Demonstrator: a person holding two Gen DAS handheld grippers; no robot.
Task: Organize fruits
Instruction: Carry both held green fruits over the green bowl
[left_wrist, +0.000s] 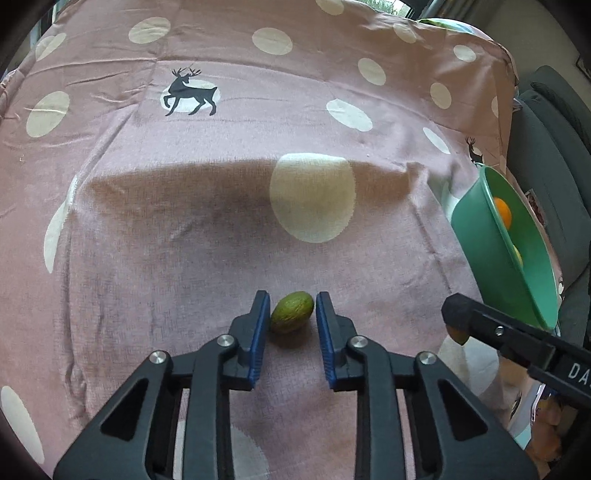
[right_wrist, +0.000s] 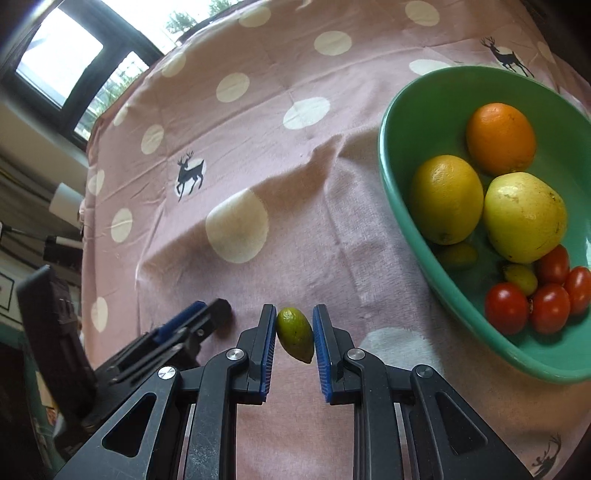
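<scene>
My left tongs (left_wrist: 291, 314) are gripping a small green fruit (left_wrist: 291, 312) on the cloth-covered desk (left_wrist: 184, 240); my right tongs (right_wrist: 294, 334) are pinching another green fruit (right_wrist: 295, 334) beside the green bowl (right_wrist: 399, 177).

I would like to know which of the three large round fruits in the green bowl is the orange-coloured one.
It is the orange lying farthest back in the green bowl, behind the yellow lemon and the pale yellow-green apple; it alone is deep orange.
</scene>
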